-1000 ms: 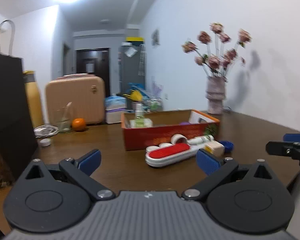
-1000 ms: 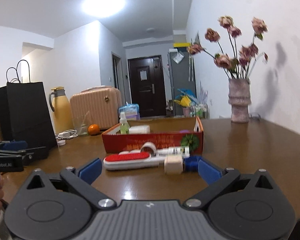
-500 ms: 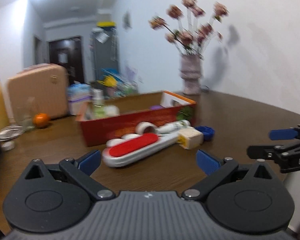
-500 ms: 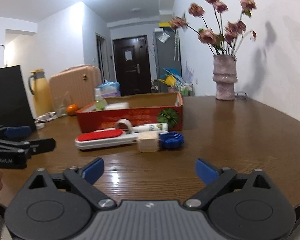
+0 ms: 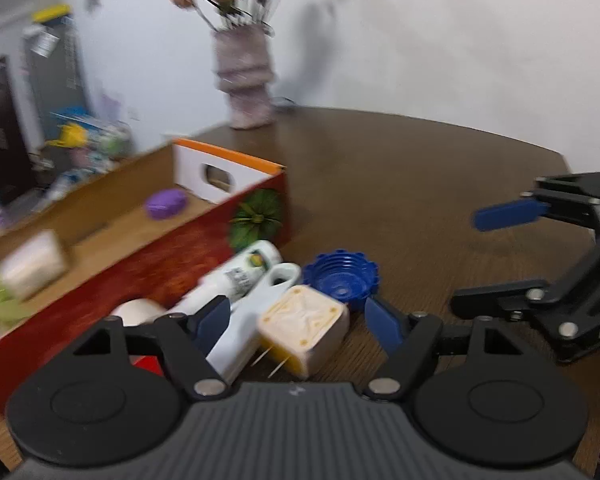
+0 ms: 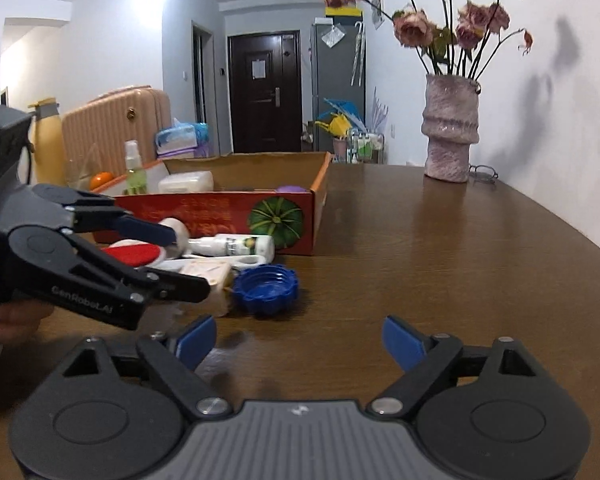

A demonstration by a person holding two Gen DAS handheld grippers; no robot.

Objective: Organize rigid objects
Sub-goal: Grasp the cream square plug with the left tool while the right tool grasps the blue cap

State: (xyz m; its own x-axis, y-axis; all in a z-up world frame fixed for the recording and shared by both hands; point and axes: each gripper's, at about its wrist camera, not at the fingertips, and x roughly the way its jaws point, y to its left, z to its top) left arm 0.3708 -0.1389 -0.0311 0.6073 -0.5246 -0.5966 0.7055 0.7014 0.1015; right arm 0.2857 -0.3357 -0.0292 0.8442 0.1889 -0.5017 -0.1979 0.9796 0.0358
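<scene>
**Both grippers wide, left one straddling the cream block**

Left wrist view: left gripper [image 5: 298, 322] is sitting with jaws spread wide, nothing clamped. The cream block [image 5: 305, 327] is lying between the blue pads, touching neither that I can tell. Just behind it — blue ribbed cap [image 5: 341, 280], open side up. A white bottle [image 5: 236, 276] is lying on its side against the red cardboard box [image 5: 148, 256]; its label is too blurred to read. White lint-brush handle [image 5: 256, 312] is running alongside the block. Purple lid [image 5: 166, 204] is resting inside the box. Right gripper [image 5: 492, 260] is hanging off to the right, spread open, over the wooden table [image 5: 400, 184].

Right wrist view: right gripper [image 6: 298, 338] is open wide, holding nothing, pointing at the cap [image 6: 266, 289], well short of it. Left gripper body is showing "GenRobot.AI" in white lettering. Box front is carrying a pumpkin graphic [image 6: 275, 220] plus faded script I can't read. Flower vase [image 6: 451, 128] is standing far right.
</scene>
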